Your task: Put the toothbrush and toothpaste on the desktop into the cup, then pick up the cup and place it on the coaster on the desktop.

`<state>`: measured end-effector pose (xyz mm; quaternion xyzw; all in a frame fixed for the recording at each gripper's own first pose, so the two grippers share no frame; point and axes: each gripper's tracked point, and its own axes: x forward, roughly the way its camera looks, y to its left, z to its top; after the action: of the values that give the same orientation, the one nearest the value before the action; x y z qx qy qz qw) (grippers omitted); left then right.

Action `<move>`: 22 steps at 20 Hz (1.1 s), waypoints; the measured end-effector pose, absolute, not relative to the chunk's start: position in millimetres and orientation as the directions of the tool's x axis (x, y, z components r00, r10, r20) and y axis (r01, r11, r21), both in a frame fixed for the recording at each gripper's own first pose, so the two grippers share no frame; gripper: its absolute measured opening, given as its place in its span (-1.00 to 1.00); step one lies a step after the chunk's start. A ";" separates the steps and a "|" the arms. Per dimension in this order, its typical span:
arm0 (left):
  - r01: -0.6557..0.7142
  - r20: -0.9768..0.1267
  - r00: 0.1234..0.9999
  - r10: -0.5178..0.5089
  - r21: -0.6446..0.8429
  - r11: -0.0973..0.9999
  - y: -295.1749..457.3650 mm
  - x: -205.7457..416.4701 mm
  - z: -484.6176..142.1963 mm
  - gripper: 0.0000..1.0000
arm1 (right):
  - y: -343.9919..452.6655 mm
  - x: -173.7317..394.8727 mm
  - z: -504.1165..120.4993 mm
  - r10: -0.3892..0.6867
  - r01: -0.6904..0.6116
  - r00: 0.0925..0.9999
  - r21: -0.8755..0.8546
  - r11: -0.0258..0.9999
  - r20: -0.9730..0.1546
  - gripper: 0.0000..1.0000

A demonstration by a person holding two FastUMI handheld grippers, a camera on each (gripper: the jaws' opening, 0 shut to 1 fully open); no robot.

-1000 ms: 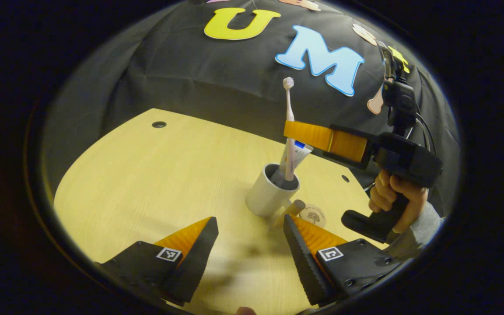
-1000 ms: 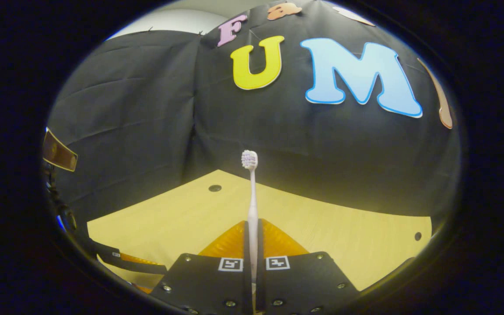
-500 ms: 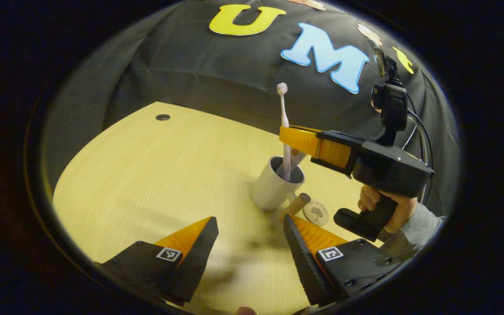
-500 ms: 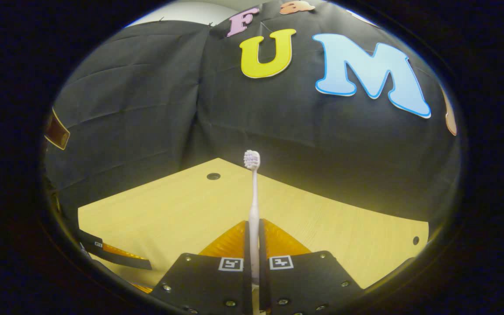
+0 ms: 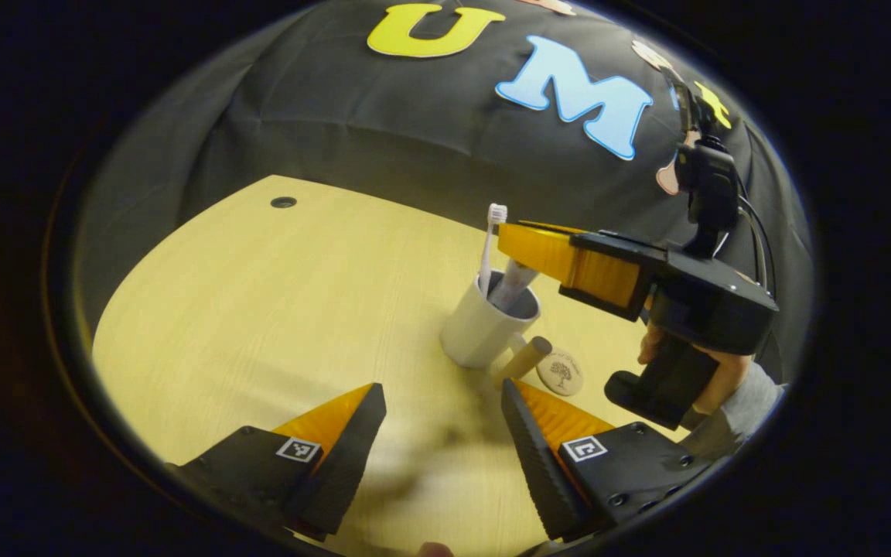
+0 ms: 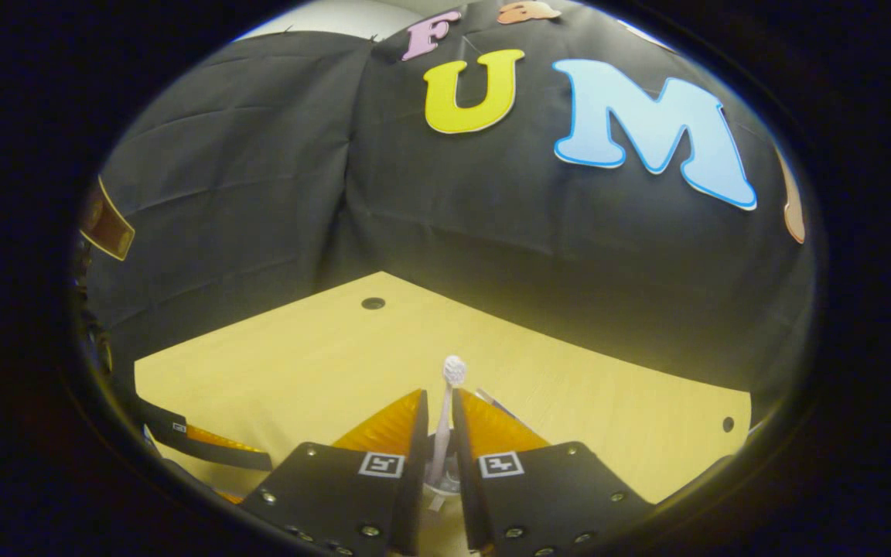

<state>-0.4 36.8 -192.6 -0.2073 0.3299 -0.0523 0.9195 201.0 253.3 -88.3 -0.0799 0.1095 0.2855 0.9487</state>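
Toothbrush (image 5: 487, 249) upright in cup (image 5: 479, 333), bristles up.

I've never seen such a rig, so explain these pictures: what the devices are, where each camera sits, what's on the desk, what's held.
No robot: a person holds a two-finger gripper in each hand, a fisheye camera riding on each. The left gripper view looks past the open left gripper at a desk with a white cup and a round coaster beside it. Toothbrush and toothpaste stand in the cup. A hand holds the right gripper above it; the right gripper view shows its fingers parted around the toothbrush, apparently gripping nothing.
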 end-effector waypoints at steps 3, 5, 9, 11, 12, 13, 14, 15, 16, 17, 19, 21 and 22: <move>-0.039 -0.588 0.774 -0.236 -0.416 0.908 37.0 -0.6 -192.6 0.87 | 250.8 197.7 -81.1 0.524 -0.556 0.817 -0.090 0.826 -0.241 0.07; -0.035 -0.589 0.772 -0.238 -0.414 0.910 37.4 -0.8 -193.0 0.95 | 245.9 194.4 -72.9 0.512 -0.542 0.830 -0.097 0.835 -0.222 0.27; -0.023 -0.593 0.768 -0.243 -0.405 0.914 36.2 -1.7 -192.3 1.00 | 226.4 180.7 -49.3 0.464 -0.486 0.869 -0.116 0.866 -0.173 0.29; -0.011 -0.593 0.765 -0.252 -0.404 0.915 34.9 -1.3 -192.3 1.00 | 213.1 167.3 -36.5 0.444 -0.461 0.883 -0.098 0.882 -0.154 0.29; -0.002 -0.592 0.764 -0.258 -0.403 0.915 33.2 -0.8 -192.4 1.00 | 206.0 162.3 -29.7 0.426 -0.440 0.893 -0.088 0.893 -0.142 0.29; 0.007 -0.591 0.762 -0.265 -0.401 0.916 32.4 -2.2 -192.3 0.87 | 194.6 157.8 -23.9 0.402 -0.414 0.906 -0.081 0.907 -0.132 0.29; 0.016 -0.591 0.759 -0.272 -0.401 0.916 30.6 -1.9 -192.1 0.95 | 181.2 150.9 -21.1 0.380 -0.391 0.916 -0.071 0.918 -0.126 0.28; 0.024 -0.590 0.757 -0.279 -0.402 0.915 27.6 -2.3 -191.0 0.95 | 170.9 143.7 -20.0 0.367 -0.376 0.922 -0.058 0.925 -0.125 0.29; 0.031 -0.592 0.754 -0.286 -0.402 0.915 23.9 -2.4 -189.8 0.95 | 160.4 137.2 -19.4 0.347 -0.356 0.929 -0.048 0.933 -0.129 0.28; 0.038 -0.594 0.750 -0.290 -0.399 0.916 20.2 -2.1 -190.4 0.87 | 146.5 131.7 -18.4 0.325 -0.332 0.937 -0.040 0.942 -0.131 0.28; 0.051 -0.600 0.742 -0.298 -0.394 0.918 9.5 2.6 -190.2 0.87 | 122.1 122.4 -17.0 0.283 -0.287 0.950 -0.008 0.958 -0.135 0.31; 0.065 -0.605 0.732 -0.312 -0.393 0.917 -0.7 5.5 -190.2 0.87 | 104.1 113.1 -17.3 0.254 -0.251 0.957 0.037 0.967 -0.137 0.29; 0.073 -0.610 0.725 -0.320 -0.394 0.916 -6.7 7.1 -190.2 0.95 | 92.7 109.4 -18.1 0.236 -0.230 0.962 0.056 0.971 -0.138 0.27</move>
<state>7.1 -6.7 -190.2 -0.1744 0.3548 -0.1076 0.9122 109.4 92.7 -18.1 0.0196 0.0718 0.1178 0.9902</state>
